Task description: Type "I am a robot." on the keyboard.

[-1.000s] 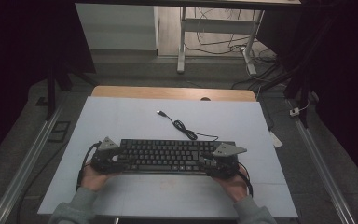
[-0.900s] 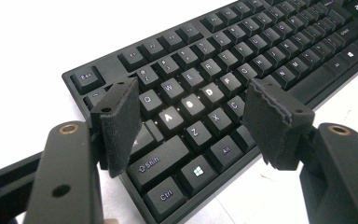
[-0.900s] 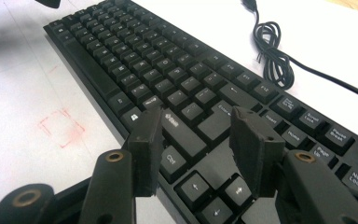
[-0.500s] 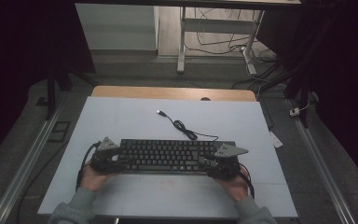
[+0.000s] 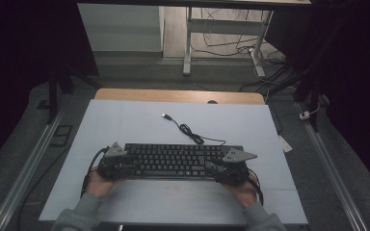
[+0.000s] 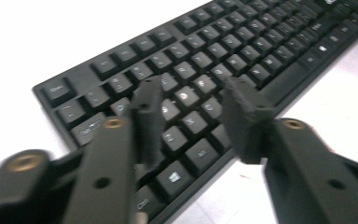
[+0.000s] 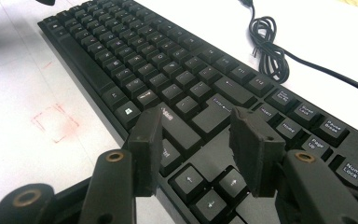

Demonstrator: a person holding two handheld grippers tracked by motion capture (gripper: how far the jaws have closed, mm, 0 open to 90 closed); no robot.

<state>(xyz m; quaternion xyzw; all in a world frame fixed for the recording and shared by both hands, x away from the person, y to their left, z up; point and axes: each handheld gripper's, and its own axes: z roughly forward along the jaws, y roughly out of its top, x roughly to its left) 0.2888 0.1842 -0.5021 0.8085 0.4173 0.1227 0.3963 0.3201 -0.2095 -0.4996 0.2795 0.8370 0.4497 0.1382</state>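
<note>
Black keyboard (image 5: pixel 173 160) cable (image 7: pixel 270 53) coils in the right gripper view; both claws, left (image 6: pixel 193 116) just narrowing, hover apart, gripping nothing.

Lab-type recording bay: white work board (image 5: pixel 125 125) on wooden table (image 5: pixel 173 95), dark curtains (image 5: pixel 24 57), floor rails (image 5: pixel 24 173), loose floor cables (image 5: pixel 231 45).

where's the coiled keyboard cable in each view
High view: the coiled cable lies on the white board just behind the keyboard, above its middle.
Left gripper view: not in it.
Right gripper view: the coil sits top right, beyond the function keys.
Shared landmark: the black keyboard.
</note>
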